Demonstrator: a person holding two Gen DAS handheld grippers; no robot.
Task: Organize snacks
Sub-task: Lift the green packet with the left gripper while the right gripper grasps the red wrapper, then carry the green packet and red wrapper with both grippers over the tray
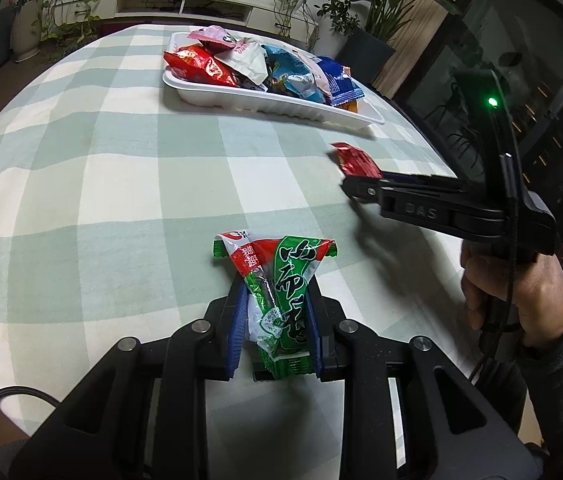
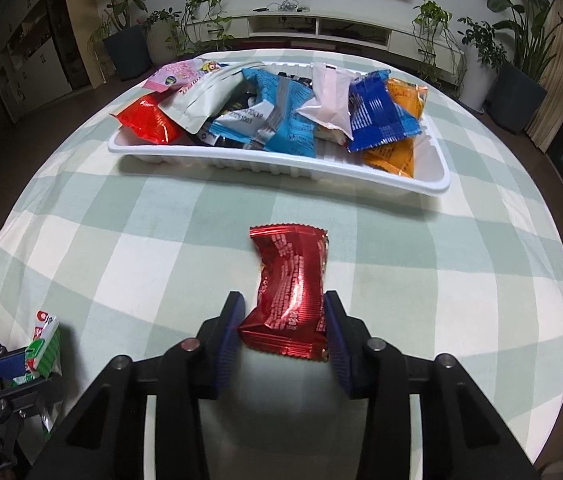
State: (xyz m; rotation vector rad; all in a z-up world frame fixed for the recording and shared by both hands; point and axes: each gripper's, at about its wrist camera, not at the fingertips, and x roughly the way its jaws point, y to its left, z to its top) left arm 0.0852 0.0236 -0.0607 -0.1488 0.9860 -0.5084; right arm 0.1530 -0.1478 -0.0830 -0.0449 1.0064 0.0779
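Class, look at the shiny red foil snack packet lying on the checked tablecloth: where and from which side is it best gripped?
Grip the shiny red foil snack packet across its pinched middle, coming from above at its near end: the waist is narrower than the flared, crimped ends, so the right tongs span it.

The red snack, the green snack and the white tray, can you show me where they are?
red snack (image 2: 291, 300), right wrist view, middle of the wrapper
green snack (image 1: 281, 300), left wrist view, middle of the wrapper
white tray (image 2: 281, 166), right wrist view, near wall
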